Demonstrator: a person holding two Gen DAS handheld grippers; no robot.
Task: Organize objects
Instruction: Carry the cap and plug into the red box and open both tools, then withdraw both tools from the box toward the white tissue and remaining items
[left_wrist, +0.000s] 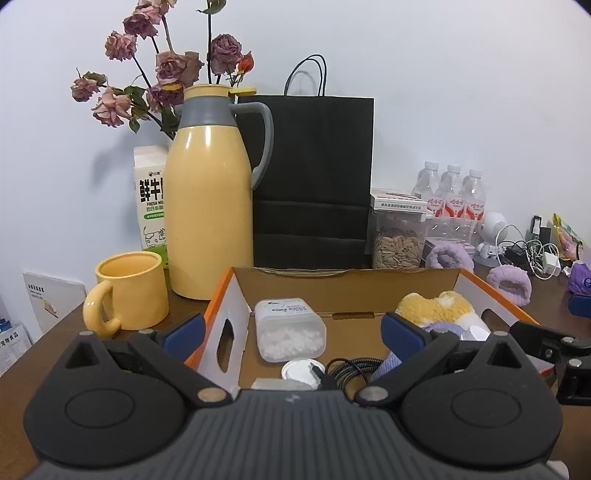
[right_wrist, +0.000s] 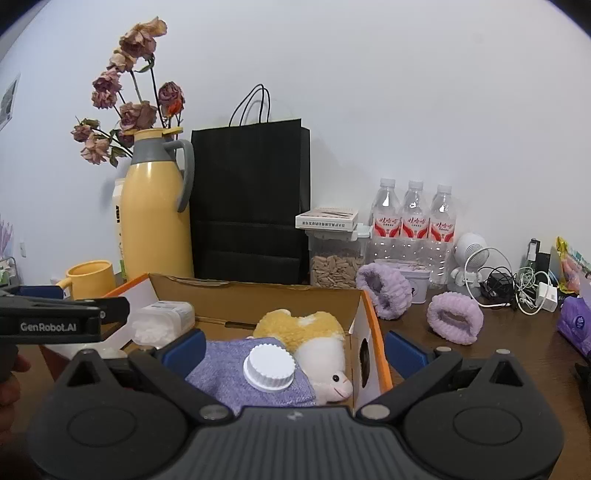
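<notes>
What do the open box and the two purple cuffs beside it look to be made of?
Box: corrugated cardboard, likely; raw brown inside, printed white and orange outside, with creased flaps.
Purple cuffs: soft fleece or plush fabric, by the fuzzy ribbed pile and matte look; the exact fibre cannot be told.

my left wrist view looks low and close over the cardboard box (left_wrist: 347, 280), facing the wall. my right wrist view sits just to its right, facing the same way, equally near. both share the box, thermos (right_wrist: 157, 221) and black bag (left_wrist: 314, 177).

Even soft light, fisheye-bent edges
</notes>
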